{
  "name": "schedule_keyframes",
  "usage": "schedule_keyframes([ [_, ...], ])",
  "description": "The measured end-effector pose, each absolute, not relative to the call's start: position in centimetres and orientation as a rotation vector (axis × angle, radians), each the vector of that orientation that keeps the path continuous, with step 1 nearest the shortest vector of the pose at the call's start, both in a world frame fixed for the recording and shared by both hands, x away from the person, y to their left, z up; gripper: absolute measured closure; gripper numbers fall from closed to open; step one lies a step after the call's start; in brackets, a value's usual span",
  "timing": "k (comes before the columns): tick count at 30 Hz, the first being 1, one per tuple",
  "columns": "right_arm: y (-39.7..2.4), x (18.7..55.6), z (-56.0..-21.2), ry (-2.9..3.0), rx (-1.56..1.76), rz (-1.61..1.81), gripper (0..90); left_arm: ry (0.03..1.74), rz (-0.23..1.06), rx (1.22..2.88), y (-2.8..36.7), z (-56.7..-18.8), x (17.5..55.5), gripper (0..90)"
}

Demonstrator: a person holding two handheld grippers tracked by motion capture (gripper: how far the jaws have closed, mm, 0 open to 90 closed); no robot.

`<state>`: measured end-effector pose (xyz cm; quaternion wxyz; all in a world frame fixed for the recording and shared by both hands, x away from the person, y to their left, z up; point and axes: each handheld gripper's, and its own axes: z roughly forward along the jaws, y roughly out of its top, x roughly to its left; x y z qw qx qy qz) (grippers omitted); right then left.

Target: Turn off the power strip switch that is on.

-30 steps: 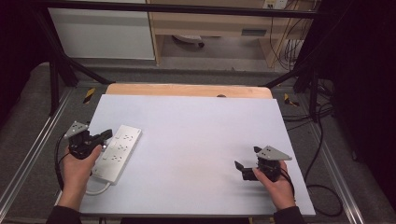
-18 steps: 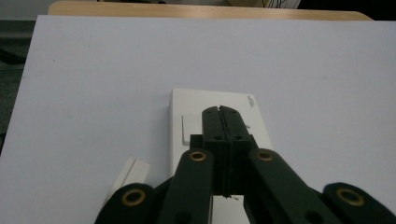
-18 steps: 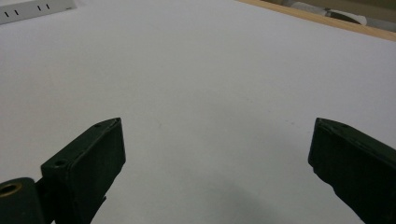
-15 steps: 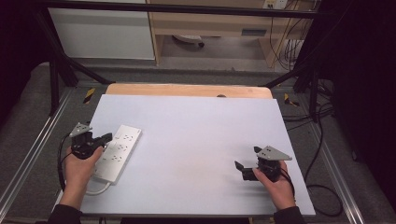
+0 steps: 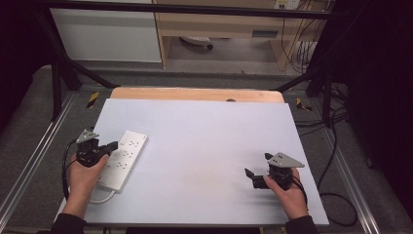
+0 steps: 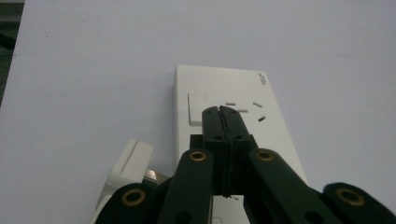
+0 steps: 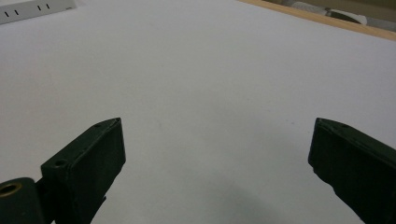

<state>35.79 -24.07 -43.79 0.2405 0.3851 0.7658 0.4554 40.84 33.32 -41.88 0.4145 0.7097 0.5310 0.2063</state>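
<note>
White power strip (image 5: 122,158), one item, lies at the lower left of the high view on the pale grey table top (image 5: 204,146), long axis slanting up to the right, its white cord (image 5: 100,199) curling out at the lower end. My left gripper (image 5: 109,147), held in my left hand (image 5: 85,173), sits at the strip's left edge with its black tips over the casing. My right gripper (image 5: 254,176), in my right hand (image 5: 287,192), rests at the lower right of that frame, well apart from the strip, grey three-cornered plate (image 5: 285,160) on top. Wooden table edge (image 5: 195,94) runs along the far side.

Left gripper view: my left gripper (image 6: 221,110) rises from the bottom centre, jaws pressed flat together with nothing between them, tips above the strip's (image 6: 224,84) face beside its rocker switch (image 6: 196,109) and a group of socket slots (image 6: 243,109). A white plug (image 6: 128,163) lies at the lower left, just beside the strip.

Right gripper view: my right gripper (image 7: 217,140), jaws spread wide at the lower corners, bare table (image 7: 210,70) between them. The strip's end (image 7: 37,8) shows at the upper left corner.
</note>
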Motion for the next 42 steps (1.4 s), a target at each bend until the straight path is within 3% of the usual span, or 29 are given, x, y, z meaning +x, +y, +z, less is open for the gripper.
schedule_keyframes([
  [42, -23.9, 35.8, -43.8, 2.109, 1.051, 1.242, 4.3, 1.348, 0.530, 1.844, 33.1, -43.2, 41.7, 90.0],
])
